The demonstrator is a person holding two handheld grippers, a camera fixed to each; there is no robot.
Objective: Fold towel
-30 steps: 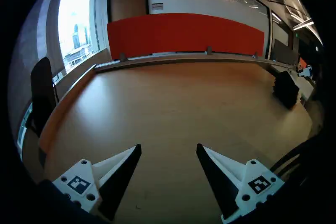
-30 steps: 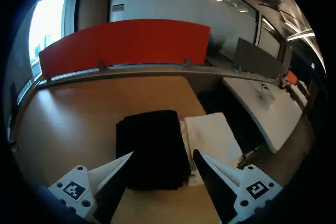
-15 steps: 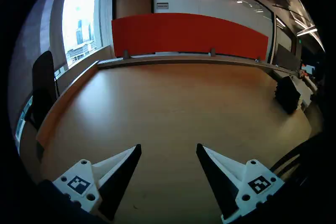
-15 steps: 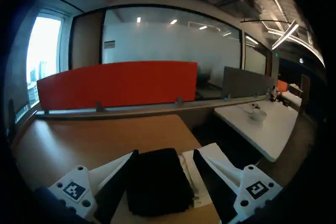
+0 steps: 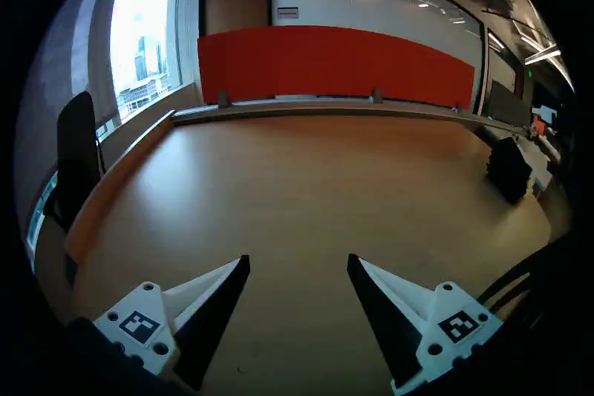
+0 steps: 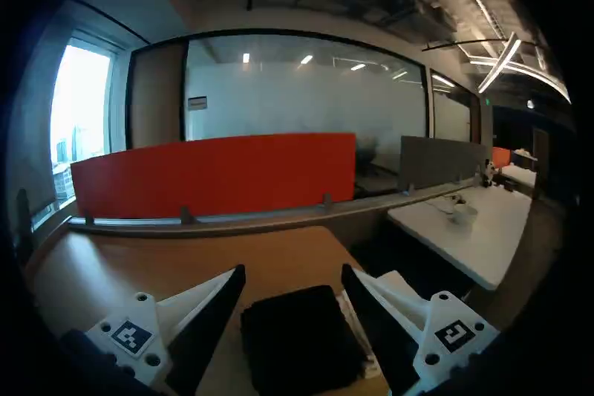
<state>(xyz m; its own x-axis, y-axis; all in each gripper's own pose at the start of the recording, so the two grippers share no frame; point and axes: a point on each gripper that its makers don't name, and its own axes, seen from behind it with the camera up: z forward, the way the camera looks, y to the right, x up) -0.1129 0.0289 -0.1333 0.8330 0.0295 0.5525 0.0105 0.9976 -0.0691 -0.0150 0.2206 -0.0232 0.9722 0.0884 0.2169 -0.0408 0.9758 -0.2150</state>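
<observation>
Left hand-held gripper (image 5: pixel 297 258): fingers wide apart, nothing between them, held over bare counter (image 5: pixel 312 173). Right hand-held gripper (image 6: pixel 292 268): fingers spread just as wide, empty, poised over the black towel (image 6: pixel 301 336); contact cannot be told.

Towel: folded, matte, soft-cornered rectangle by the counter's right edge. From the left gripper view it shows as a dark stack (image 5: pixel 511 169), well apart from that gripper.

Counter: smooth pale wood, broad open run. Red panel (image 5: pixel 334 62) lines the far edge.

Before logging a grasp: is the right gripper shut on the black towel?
No, the right gripper is open, clear of the black towel.
</observation>
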